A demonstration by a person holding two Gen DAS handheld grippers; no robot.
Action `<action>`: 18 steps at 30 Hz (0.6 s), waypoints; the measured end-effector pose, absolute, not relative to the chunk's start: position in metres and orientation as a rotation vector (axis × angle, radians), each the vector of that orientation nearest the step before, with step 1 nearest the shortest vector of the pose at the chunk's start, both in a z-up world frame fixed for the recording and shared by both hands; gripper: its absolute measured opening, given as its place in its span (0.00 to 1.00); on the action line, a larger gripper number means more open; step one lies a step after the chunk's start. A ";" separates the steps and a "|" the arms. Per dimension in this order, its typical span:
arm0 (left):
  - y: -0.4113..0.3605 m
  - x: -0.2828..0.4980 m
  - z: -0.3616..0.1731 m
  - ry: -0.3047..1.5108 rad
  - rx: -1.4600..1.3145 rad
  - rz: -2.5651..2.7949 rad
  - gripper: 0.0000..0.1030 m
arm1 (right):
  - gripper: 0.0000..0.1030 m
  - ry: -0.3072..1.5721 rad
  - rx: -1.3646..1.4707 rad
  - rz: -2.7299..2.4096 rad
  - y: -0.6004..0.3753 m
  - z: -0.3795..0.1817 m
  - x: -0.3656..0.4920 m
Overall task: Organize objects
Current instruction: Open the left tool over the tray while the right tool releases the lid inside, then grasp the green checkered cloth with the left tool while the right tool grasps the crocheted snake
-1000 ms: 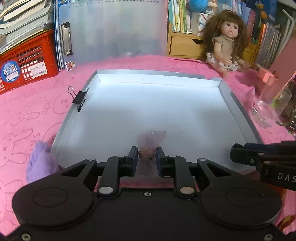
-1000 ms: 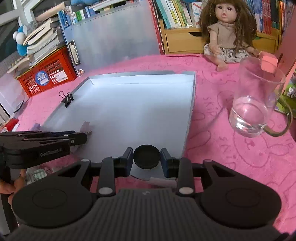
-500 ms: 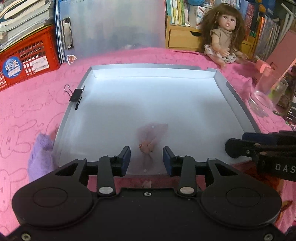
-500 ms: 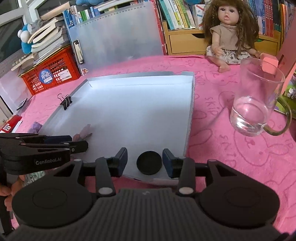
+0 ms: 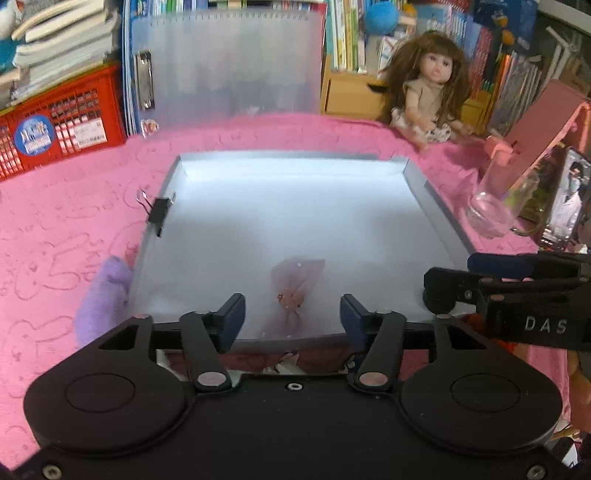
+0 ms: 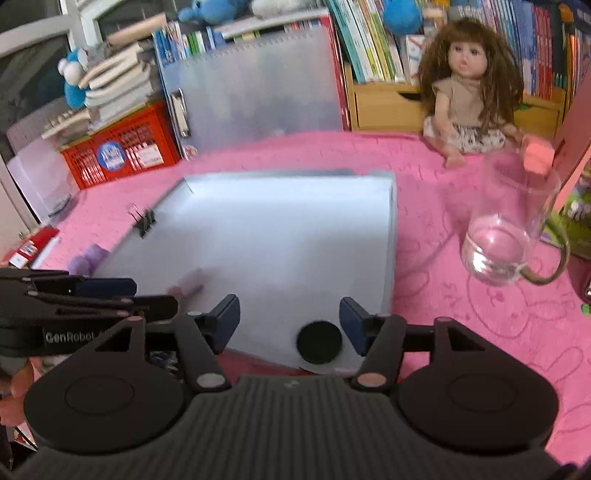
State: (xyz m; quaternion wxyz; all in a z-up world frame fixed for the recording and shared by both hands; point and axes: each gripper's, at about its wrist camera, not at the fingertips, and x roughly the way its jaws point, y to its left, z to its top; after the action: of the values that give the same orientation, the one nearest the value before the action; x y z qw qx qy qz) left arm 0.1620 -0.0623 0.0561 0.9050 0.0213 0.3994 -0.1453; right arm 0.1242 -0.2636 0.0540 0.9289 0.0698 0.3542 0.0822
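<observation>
Both my grippers gape empty: left gripper (image 5: 291, 314) faces pink pouch (image 5: 297, 282) dead ahead; right gripper (image 6: 290, 319) has black cap (image 6: 318, 341) just right of centre.

A pink cloth (image 5: 92, 206) with faint outline drawings covers the table from edge to edge. At 12 o'clock a bookshelf (image 6: 373, 48) packed with upright books forms the back wall, with a wooden drawer unit (image 6: 388, 107) below it. At 10 o'clock a red crate (image 5: 55, 129) carries a stack of books (image 5: 62, 44). In the right wrist view a window frame (image 6: 85, 22) shows at 11 o'clock, dark behind. Light is even and dim, with a pink cast.
</observation>
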 end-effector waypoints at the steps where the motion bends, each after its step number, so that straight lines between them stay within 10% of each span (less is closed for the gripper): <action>1: -0.060 0.157 0.060 0.814 0.046 -0.302 0.59 | 0.74 0.714 0.141 0.169 -0.262 0.058 0.120; 18: -0.040 0.056 0.087 0.665 0.084 -0.298 0.73 | 0.84 0.633 0.017 0.252 -0.233 0.086 0.041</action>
State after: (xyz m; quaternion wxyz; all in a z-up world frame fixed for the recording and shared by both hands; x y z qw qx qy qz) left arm 0.0558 -0.0400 0.0867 0.9336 0.0410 0.3250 -0.1455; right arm 0.0411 -0.2332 0.0864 0.9424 0.0084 0.3106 0.1237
